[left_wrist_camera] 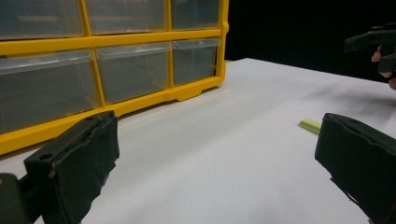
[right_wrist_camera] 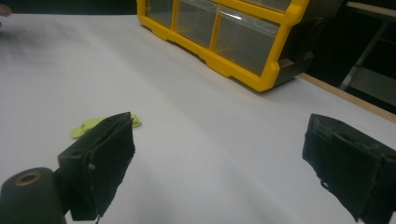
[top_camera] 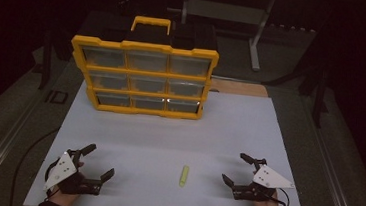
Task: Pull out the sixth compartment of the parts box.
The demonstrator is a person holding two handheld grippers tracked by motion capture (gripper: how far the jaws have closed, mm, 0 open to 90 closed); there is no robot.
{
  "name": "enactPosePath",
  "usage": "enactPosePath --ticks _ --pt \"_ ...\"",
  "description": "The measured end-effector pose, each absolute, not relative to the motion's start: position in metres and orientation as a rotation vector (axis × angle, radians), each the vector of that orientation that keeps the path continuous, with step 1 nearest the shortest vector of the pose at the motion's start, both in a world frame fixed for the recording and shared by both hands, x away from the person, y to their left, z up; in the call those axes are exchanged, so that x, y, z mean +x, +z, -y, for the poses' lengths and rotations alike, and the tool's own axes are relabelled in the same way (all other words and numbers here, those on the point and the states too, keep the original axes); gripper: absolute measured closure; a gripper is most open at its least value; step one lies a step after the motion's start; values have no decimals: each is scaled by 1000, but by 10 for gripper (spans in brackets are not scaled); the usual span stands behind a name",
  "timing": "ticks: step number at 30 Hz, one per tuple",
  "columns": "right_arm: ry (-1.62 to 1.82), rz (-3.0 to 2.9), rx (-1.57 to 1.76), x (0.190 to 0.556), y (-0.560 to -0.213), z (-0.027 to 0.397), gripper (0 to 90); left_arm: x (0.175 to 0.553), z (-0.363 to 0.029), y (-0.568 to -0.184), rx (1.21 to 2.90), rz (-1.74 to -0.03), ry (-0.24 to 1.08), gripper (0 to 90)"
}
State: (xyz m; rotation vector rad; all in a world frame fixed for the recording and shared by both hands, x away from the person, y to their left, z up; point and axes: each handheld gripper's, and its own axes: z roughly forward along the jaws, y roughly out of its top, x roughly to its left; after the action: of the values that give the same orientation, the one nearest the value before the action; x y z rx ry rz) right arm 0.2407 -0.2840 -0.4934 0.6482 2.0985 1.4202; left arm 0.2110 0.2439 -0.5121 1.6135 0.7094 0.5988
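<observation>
Yellow-green stick point(top_camera: 183, 175) lay untouched on the white table point(top_camera: 228, 132) between left gripper point(top_camera: 99, 162) and right gripper point(top_camera: 239, 169); both jaws wide, empty; pickup not begun.

Black grippers point(top_camera: 94, 162), grey triangular plates point(top_camera: 60, 169)

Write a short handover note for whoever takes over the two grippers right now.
Left gripper: open, holding nothing, resting near the table's front left.
Right gripper: open, holding nothing, near the front right.
Yellow-green stick: lying flat on the white table between the two grippers, untouched.
Yellow drawer organizer: upright at the back, all drawers look shut.
Done: nothing yet.
Left: probably picking up the stick.
</observation>
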Motion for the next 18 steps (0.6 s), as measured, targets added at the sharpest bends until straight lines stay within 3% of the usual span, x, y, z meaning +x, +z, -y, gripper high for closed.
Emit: enactPosePath --ticks 18 --pt "1371 -2073 557 237 -450 277 90 210 -241 -512 1616 -698 602 6"
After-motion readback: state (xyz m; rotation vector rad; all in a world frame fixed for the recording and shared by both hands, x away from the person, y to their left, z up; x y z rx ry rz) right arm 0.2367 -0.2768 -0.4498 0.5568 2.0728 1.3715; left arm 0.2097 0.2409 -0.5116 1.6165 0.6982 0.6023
